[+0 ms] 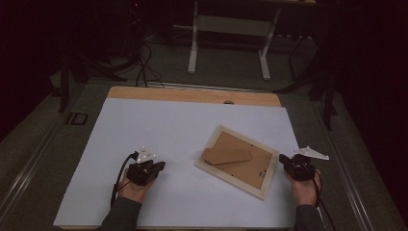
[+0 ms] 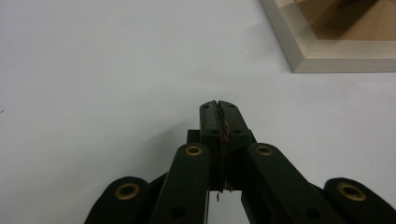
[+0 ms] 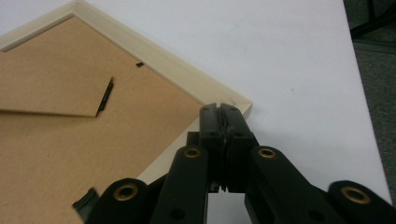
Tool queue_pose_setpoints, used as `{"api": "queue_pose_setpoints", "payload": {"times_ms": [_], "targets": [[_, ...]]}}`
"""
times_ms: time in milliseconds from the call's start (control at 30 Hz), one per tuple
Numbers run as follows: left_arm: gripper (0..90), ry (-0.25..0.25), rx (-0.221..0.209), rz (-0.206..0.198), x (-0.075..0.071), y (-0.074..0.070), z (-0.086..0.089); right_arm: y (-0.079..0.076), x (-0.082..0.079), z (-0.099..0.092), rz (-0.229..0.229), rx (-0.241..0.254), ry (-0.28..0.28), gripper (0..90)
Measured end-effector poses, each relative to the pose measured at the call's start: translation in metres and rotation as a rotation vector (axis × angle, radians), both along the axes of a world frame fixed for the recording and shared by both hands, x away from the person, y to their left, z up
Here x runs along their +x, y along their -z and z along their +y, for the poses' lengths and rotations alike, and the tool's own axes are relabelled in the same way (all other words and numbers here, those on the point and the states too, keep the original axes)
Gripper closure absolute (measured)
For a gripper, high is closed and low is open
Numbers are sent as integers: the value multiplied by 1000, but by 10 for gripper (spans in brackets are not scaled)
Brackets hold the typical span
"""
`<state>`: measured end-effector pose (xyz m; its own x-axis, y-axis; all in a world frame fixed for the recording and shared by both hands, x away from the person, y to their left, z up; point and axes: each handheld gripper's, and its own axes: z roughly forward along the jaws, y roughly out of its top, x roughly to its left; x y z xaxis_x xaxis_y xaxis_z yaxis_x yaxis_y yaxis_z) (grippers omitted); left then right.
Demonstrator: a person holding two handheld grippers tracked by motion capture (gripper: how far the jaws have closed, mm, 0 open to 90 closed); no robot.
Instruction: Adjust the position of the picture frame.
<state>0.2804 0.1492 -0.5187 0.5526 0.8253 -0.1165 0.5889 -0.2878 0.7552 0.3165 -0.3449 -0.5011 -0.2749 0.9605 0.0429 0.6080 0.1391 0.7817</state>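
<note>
A pale wooden picture frame lies face down on the white table, its brown backing board and folded stand facing up. My left gripper sits well to the left of it, shut with nothing between its jaws; the left gripper view shows the shut jaw tips over bare white surface, with a corner of the picture frame at the upper right. My right gripper is at the frame's right corner, also shut and empty. In the right gripper view its tips hover just by the corner of the picture frame.
The white table top has a wooden strip along its far edge. Beyond it stand the white legs of another table on a dark floor with cables. The table's right edge runs close to my right gripper.
</note>
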Motion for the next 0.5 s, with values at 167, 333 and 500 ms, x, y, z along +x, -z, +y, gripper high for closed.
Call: {"api": "queue_pose_setpoints", "payload": {"times_ms": [167,333,500], "targets": [[900,22,-23,10,0,0,-8,-4,10,0,1,-7,-8,898],[900,37,-29,15,1,1,-14,-5,19,1,6,-22,-7,898],[900,58,-24,13,2,1,-20,-2,22,0,23,-23,5,898]]}}
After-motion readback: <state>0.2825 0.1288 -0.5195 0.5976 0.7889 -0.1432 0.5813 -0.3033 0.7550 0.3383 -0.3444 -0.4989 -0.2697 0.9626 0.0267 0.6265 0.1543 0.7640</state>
